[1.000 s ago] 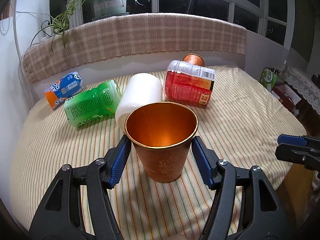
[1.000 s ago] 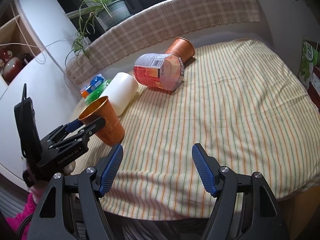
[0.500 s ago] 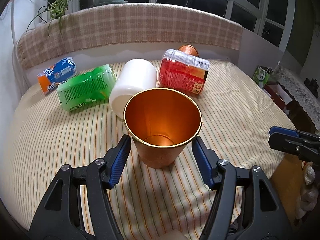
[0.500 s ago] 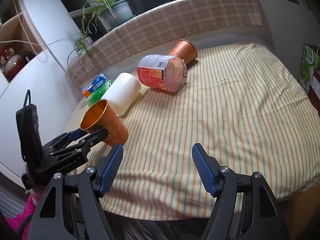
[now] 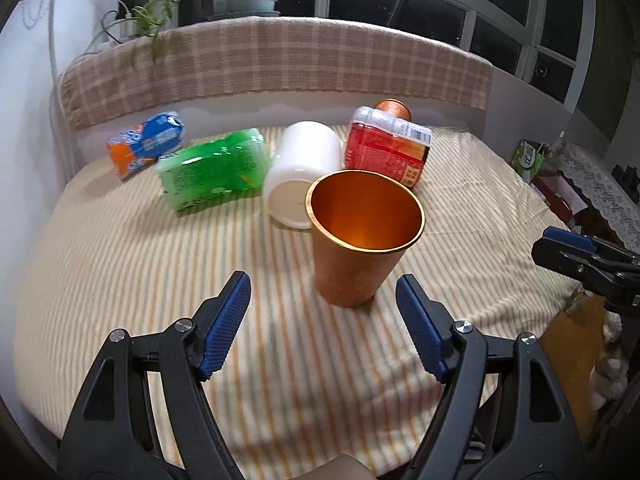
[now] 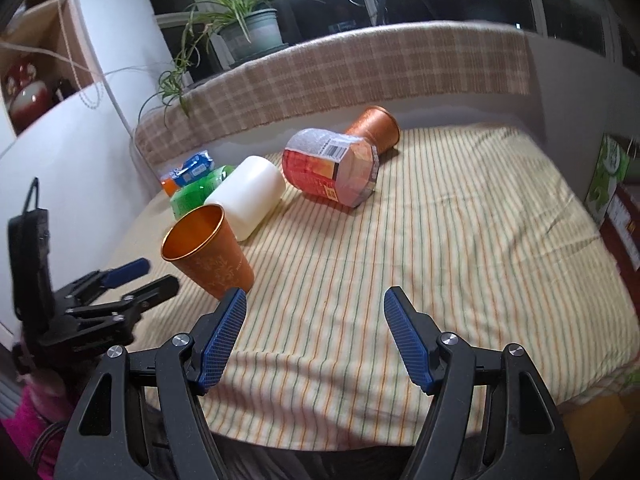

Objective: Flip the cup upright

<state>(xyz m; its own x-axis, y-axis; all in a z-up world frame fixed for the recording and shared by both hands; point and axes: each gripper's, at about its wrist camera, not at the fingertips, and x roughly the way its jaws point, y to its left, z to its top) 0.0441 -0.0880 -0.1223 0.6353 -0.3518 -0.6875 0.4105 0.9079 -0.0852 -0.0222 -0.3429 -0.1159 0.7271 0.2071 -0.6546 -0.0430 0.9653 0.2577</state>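
A copper cup [image 5: 360, 248] stands upright on the striped tablecloth, mouth up; it also shows in the right wrist view [image 6: 208, 252]. My left gripper [image 5: 322, 308] is open and empty, drawn back a little in front of the cup and not touching it. It shows at the left of the right wrist view [image 6: 136, 280]. My right gripper [image 6: 314, 320] is open and empty over the table's near edge. A second copper cup [image 6: 374, 128] lies on its side at the back.
A white cup [image 5: 302, 168] lies on its side just behind the upright cup. A red packet [image 5: 386, 150], a green packet [image 5: 212, 172] and a blue-orange packet [image 5: 146, 146] lie at the back. A checked cloth-covered ledge [image 5: 280, 60] bounds the far side.
My left gripper let go of the copper cup, opened wider and pulled back and left. The cup now stands free on the cloth. My right gripper barely moved.
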